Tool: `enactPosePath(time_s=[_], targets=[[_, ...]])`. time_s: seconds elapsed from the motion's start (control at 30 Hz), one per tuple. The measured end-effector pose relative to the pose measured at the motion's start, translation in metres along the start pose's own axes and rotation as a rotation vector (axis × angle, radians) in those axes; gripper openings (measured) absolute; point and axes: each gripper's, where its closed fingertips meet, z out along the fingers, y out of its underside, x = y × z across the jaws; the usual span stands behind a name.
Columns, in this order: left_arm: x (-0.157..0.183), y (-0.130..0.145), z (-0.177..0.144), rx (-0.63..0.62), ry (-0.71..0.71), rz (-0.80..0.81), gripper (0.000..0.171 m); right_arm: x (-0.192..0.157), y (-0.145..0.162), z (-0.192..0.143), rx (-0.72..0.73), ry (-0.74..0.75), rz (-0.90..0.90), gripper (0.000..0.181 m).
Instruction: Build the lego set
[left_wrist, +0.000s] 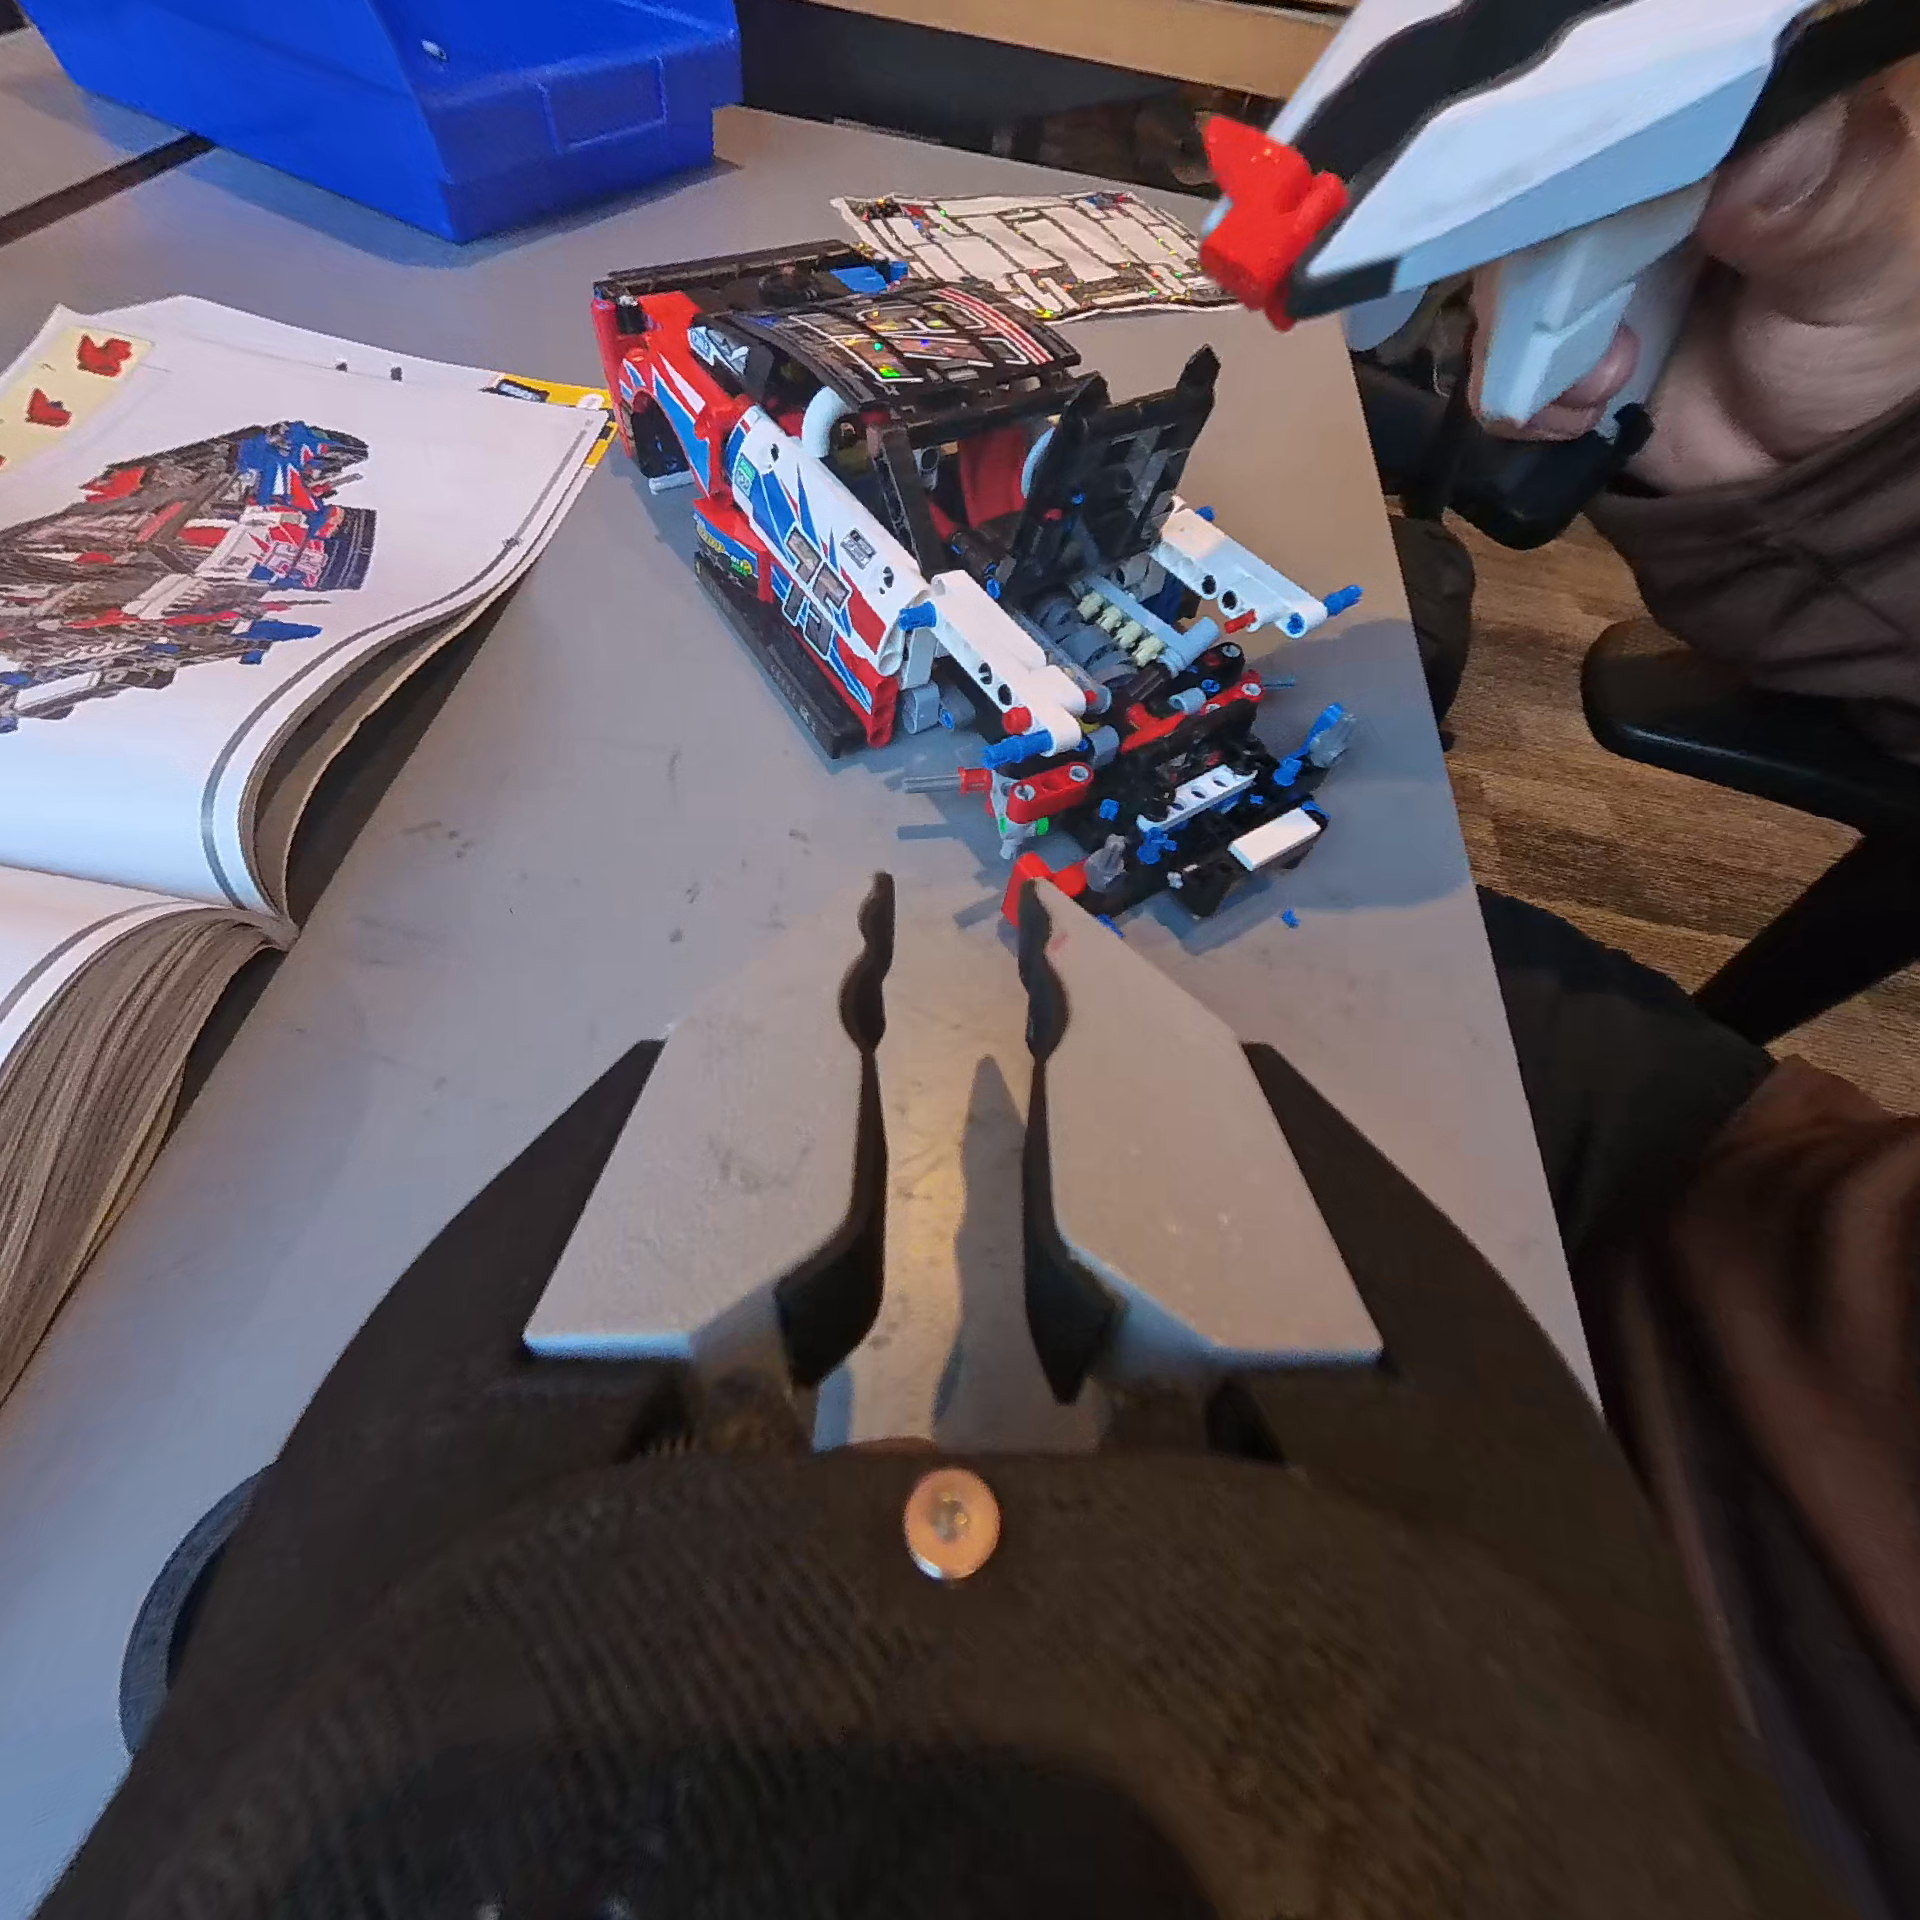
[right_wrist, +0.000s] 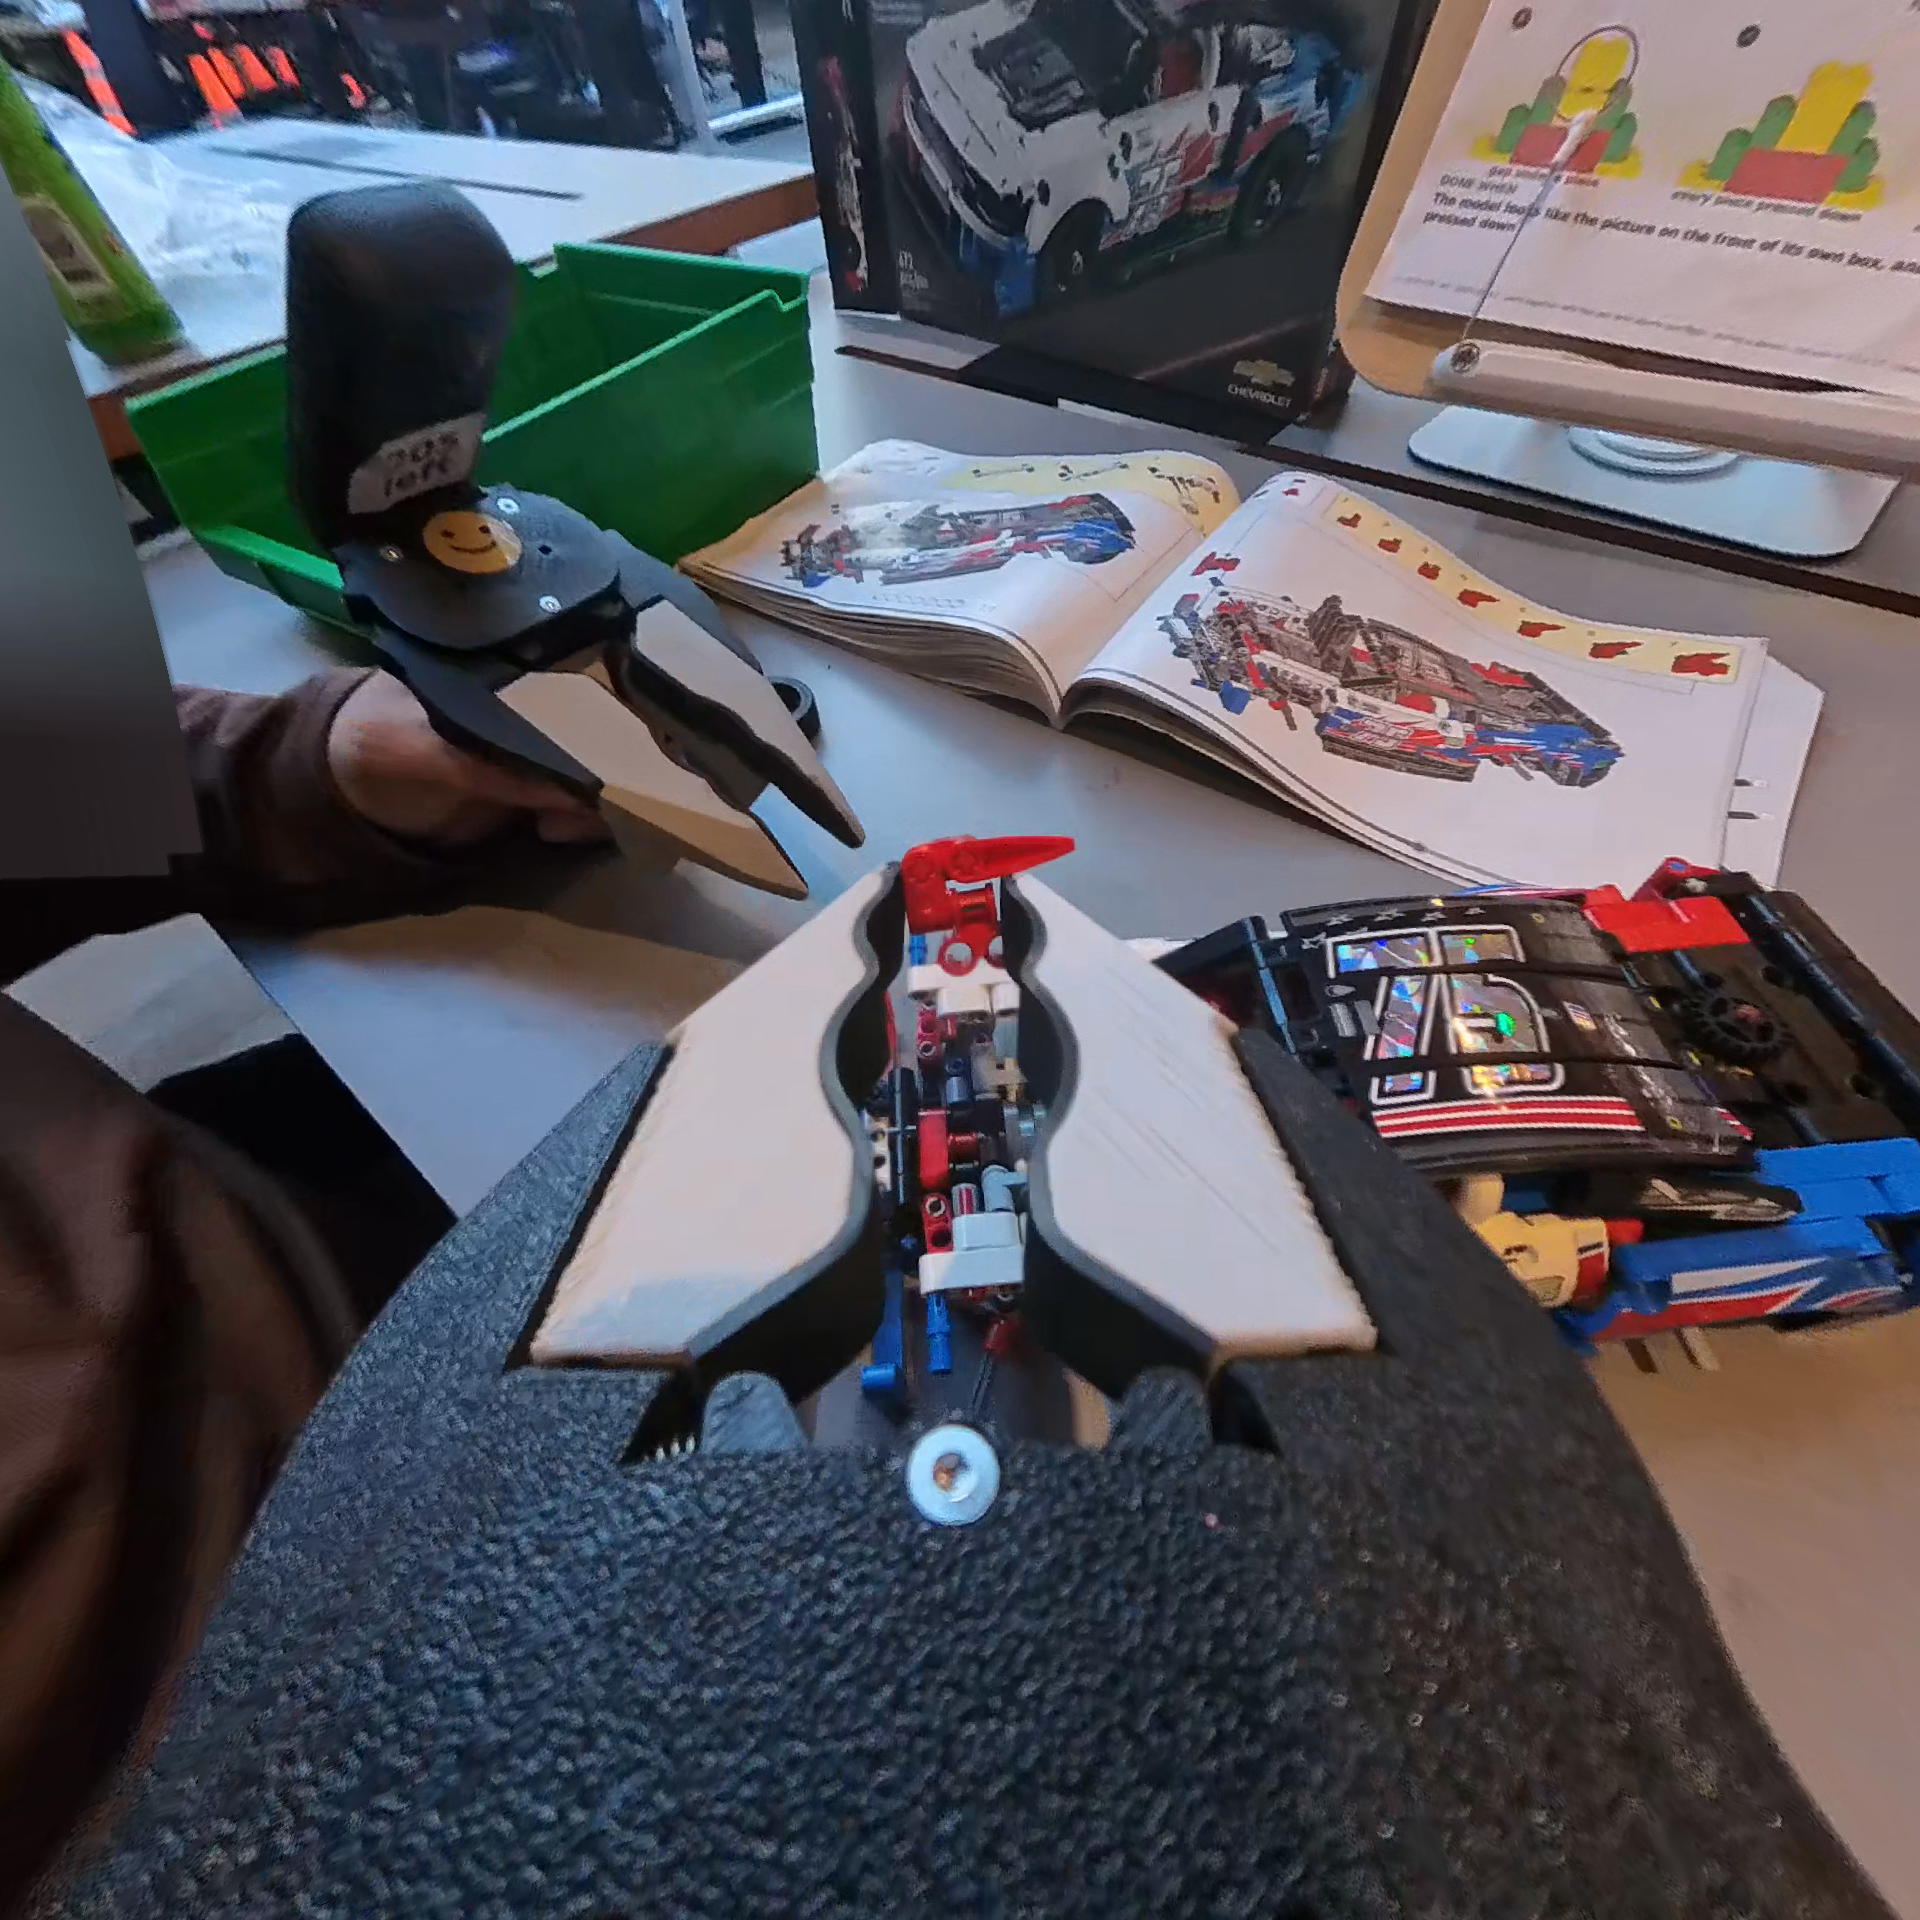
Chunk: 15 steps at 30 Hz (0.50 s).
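A partly built red, white and blue lego car (left_wrist: 831, 520) with a black roof stands on the grey table (left_wrist: 582, 852); its open front chassis faces my left gripper. My left gripper (left_wrist: 956, 904) is open and empty, low over the table just short of the car's front. My right gripper (right_wrist: 951, 894) is shut on a small red lego piece (right_wrist: 966, 873) and holds it in the air above the car's front chassis (right_wrist: 956, 1143). In the left wrist view the right gripper (left_wrist: 1314, 223) with the red piece (left_wrist: 1262, 218) hovers at the upper right.
An open instruction book (left_wrist: 208, 644) (right_wrist: 1247, 665) lies left of the car. A sticker sheet (left_wrist: 1029, 249) lies behind it. A blue bin (left_wrist: 416, 94), a green bin (right_wrist: 644, 395), the set's box (right_wrist: 1091, 156) and a sheet on a stand (right_wrist: 1662, 208) are at the back. The table edge (left_wrist: 1455, 831) is close on the right. Across from one pair of fingers to the other is roughly 11 cm. The open instruction book (right_wrist: 1247, 665) is about 20 cm from my left fingertips. Seen from the left wrist view (left_wrist: 167, 627) as well.
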Motion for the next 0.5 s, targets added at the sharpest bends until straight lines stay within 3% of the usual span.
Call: enactPosePath(time_s=[0.5], targets=[[0.0,0.003,0.002,-0.027,0.049,-0.063,0.021,0.007,0.025,0.005,-0.117,0.03,-0.074,0.017]])
